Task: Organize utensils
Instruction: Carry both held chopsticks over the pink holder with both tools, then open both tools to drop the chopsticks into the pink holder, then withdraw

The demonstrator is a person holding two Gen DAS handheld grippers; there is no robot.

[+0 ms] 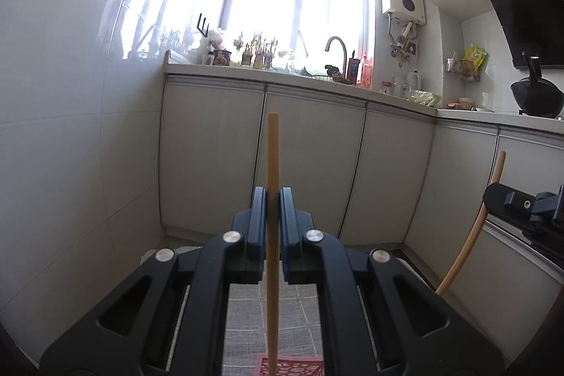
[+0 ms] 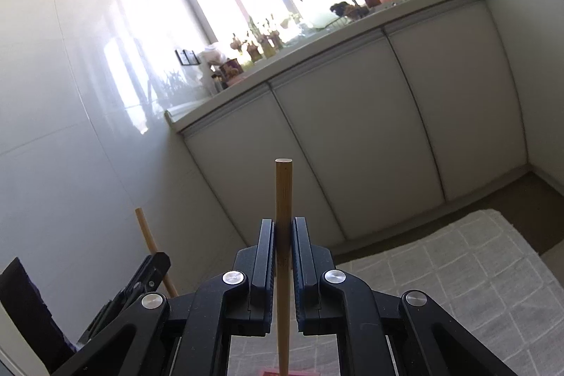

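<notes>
— How do we hold our left gripper (image 1: 272,199)?
— Level and facing forward, jaws pressed close together on a thin stick.
— And our right gripper (image 2: 283,229)?
— Tilted, jaws pinched just as tightly on a stick, off to the left one's right.

Two bamboo chopsticks, each a plain round tan stick, both held upright above a pink basket.

Left chopstick (image 1: 272,164): vertical, clamped partway along its length, blunt upper end free above the clamp. Its lower end reaches down to the pink basket (image 1: 299,366), a perforated tray with round holes.

Right chopstick (image 2: 283,199): vertical, clamped near its upper part, flat-cut top end visible. Its lower end reaches down to the same basket. The two chopsticks stand side by side, apart.
</notes>
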